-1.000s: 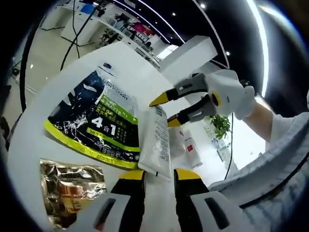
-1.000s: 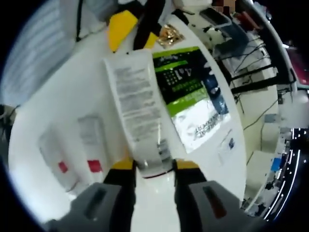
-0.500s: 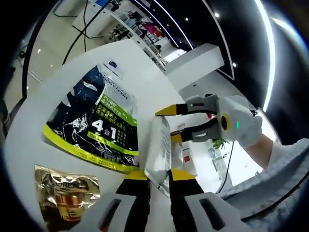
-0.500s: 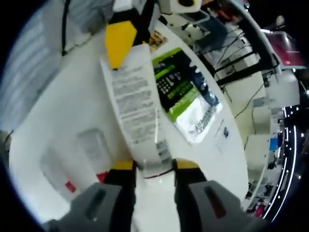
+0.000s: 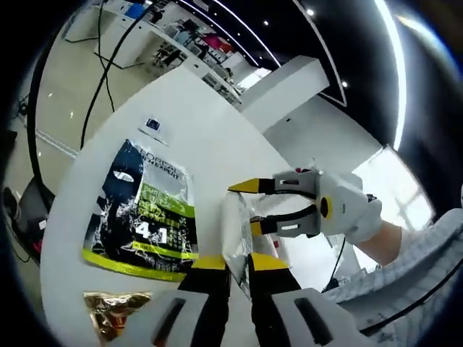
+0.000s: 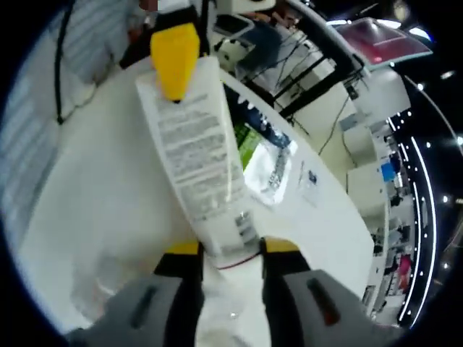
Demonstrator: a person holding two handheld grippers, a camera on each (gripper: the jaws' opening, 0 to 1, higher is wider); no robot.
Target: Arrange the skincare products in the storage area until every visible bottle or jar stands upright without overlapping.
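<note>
Gripping the white tube [image 6: 197, 148] at both ends, I have it lifted off the white table [image 5: 195, 137]: my right gripper [image 6: 230, 249] clenches its capped end between the fingers, my left gripper [image 5: 230, 262] pinches the flat crimped end. Beyond my left fingers, to their left, lies the black-and-green pouch [image 5: 145, 213]; a gold sachet [image 5: 116, 318] sits beside them.

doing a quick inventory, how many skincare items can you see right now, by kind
tubes: 1, the white tube held at both ends by the left gripper and the right gripper
big sachet packs: 1, the dark and green pack lying flat on the table
gold sachets: 1, the gold sachet beside that pack
total: 3
</note>
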